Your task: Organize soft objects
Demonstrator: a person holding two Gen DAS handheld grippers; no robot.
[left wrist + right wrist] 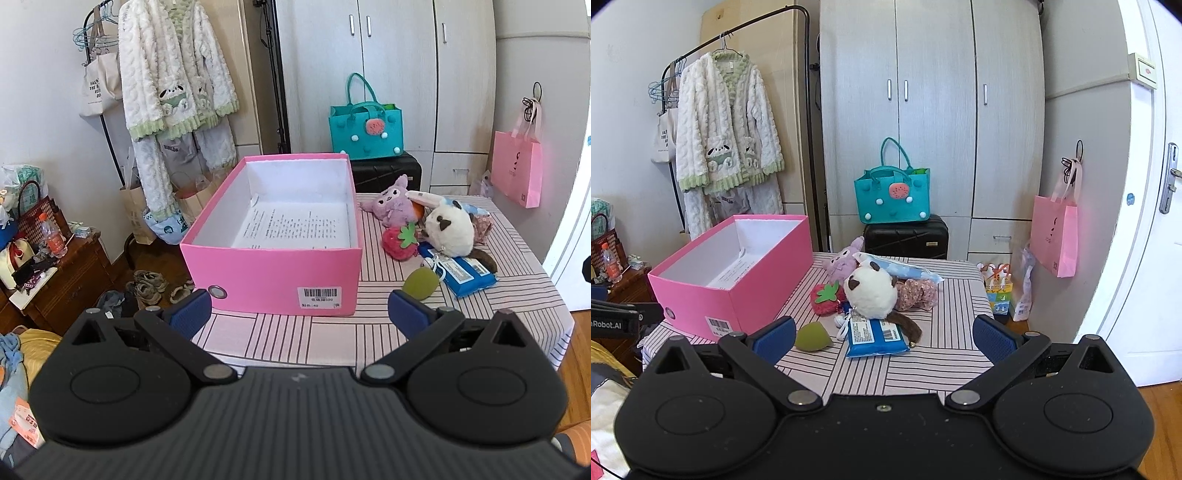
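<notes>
An open pink box (273,275) (735,295) stands on the striped table, holding only a printed sheet (295,227). Right of it lies a pile of soft things: a white plush (448,230) (873,293), a purple plush (393,203) (846,258), a red strawberry plush (400,242) (825,297), a green sponge (421,282) (812,336), a blue wipes pack (467,275) (875,338) and a floral cloth piece (918,293). My left gripper (299,314) is open and empty before the box. My right gripper (884,338) is open and empty, near the sponge and wipes.
A teal bag (364,125) (892,195) sits on a black suitcase (907,238) behind the table. A clothes rack with a fluffy robe (173,74) stands at the left. A pink bag (1054,236) hangs at the right. Shoes (151,286) lie on the floor.
</notes>
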